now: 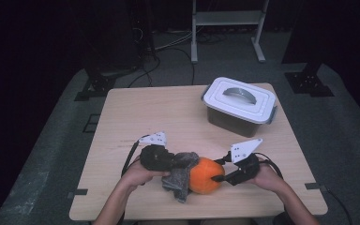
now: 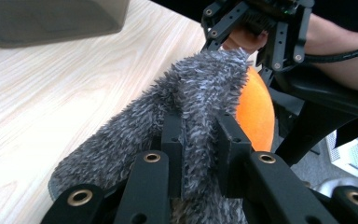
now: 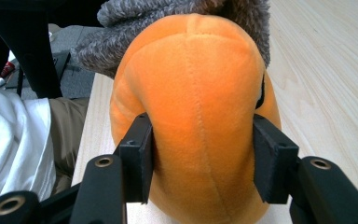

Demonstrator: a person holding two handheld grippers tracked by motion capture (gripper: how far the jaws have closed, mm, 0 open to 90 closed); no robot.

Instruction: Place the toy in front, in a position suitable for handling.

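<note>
Wiping looks underway, not finished: left tool (image 2: 200,140) pinches the grey fuzzy cloth (image 2: 186,98) against the orange plush ball (image 3: 196,107), which the right tool (image 3: 203,161) clamps on the counter (image 1: 150,112)

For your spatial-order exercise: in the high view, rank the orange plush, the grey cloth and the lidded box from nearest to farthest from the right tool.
1. orange plush, clamped in the right tool.
2. grey cloth, just beyond the plush, on its left.
3. lidded box, at the table's far right.
</note>
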